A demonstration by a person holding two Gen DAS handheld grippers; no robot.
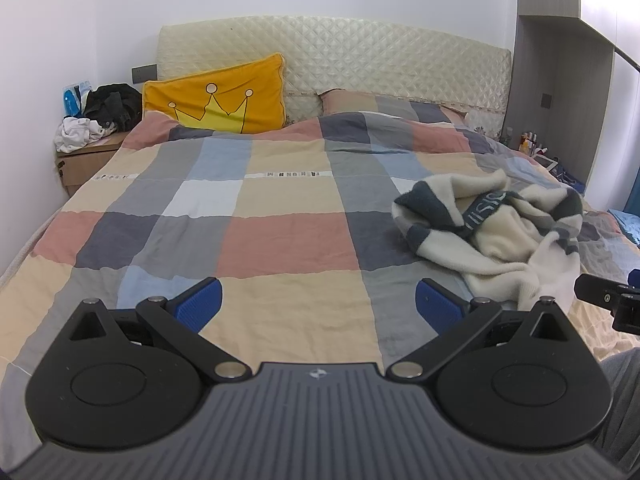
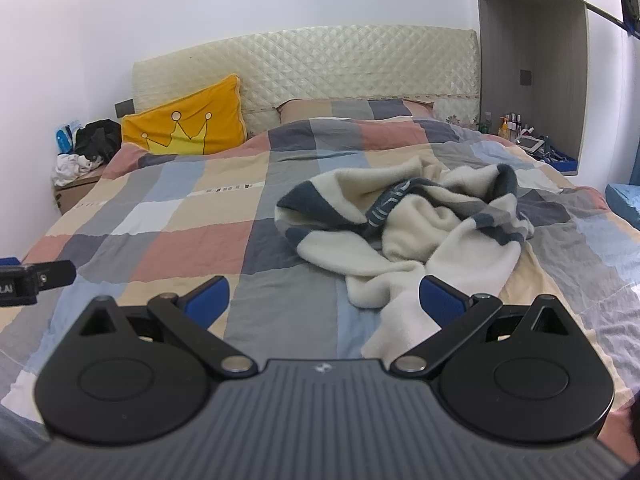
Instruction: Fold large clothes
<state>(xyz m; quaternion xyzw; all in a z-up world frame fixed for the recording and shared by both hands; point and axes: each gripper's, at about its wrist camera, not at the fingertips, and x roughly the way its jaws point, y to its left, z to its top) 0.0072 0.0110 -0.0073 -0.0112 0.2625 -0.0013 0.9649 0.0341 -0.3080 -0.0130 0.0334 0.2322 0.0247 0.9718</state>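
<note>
Sweater [image 2: 404, 224] lying crumpled on bed [image 1: 280, 240] — left tool [image 1: 318, 304], right tool [image 2: 324, 304] hovering wide open, empty; next needing spreading flat.

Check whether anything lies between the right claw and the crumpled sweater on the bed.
Nothing visible does. The right claw is open just before the cream-and-navy sweater, whose near sleeve reaches in by its right finger; only the patchwork quilt lies between.
</note>
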